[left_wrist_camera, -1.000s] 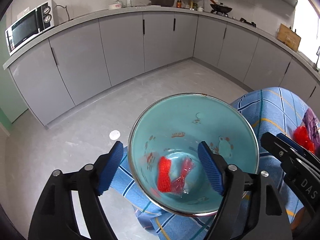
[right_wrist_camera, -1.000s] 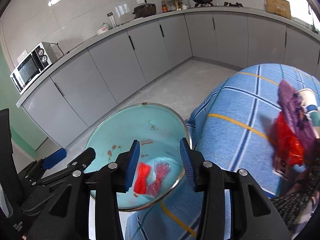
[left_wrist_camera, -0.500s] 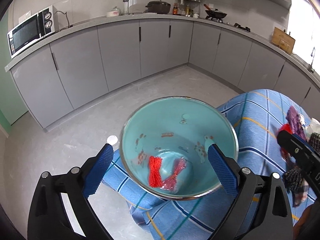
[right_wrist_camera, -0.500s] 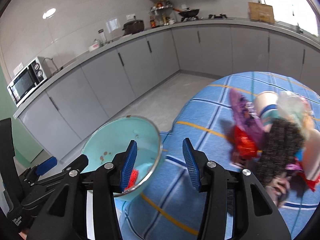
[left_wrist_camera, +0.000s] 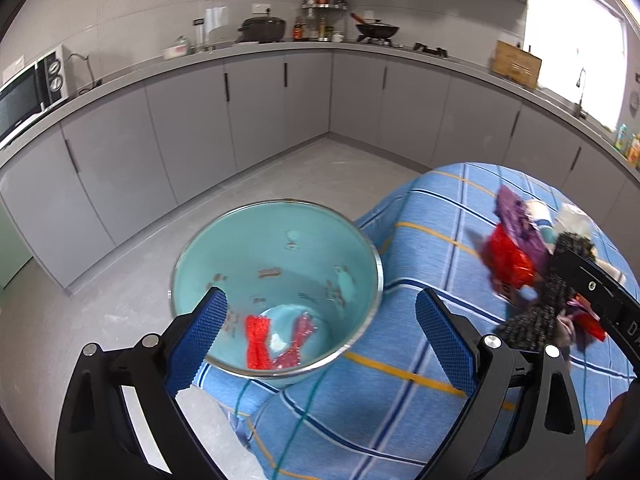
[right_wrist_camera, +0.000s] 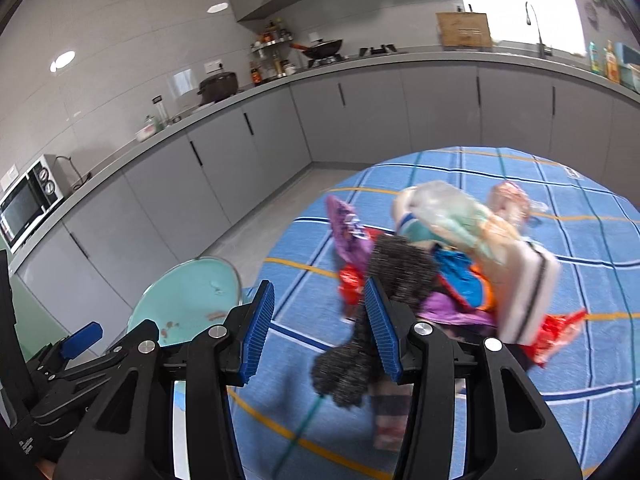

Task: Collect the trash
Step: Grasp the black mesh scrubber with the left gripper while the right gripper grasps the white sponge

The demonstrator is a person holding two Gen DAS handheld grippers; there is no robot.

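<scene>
A teal bowl (left_wrist_camera: 276, 256) sits at the edge of the blue checked tablecloth (left_wrist_camera: 420, 360); inside lie a red mesh scrap (left_wrist_camera: 256, 340) and a pink wrapper (left_wrist_camera: 298, 340). My left gripper (left_wrist_camera: 320, 340) is open and empty, held just in front of the bowl. The bowl also shows in the right wrist view (right_wrist_camera: 188, 304). A trash pile (right_wrist_camera: 460, 264) of wrappers, a plastic bag and a dark grey knitted piece (right_wrist_camera: 384, 280) lies on the cloth. My right gripper (right_wrist_camera: 320, 328) is open and empty, its right finger next to the knitted piece. The pile shows in the left wrist view (left_wrist_camera: 532, 264).
Grey kitchen cabinets (left_wrist_camera: 260, 108) line the walls, with a microwave (left_wrist_camera: 28, 88), pots and bottles on the counter. The grey floor (left_wrist_camera: 100, 280) lies beyond the table edge. The right gripper's body (left_wrist_camera: 600, 296) reaches in at the right of the left wrist view.
My left gripper opened off the bowl's rim and drew back. My right gripper swung right from over the bowl to the trash pile.
</scene>
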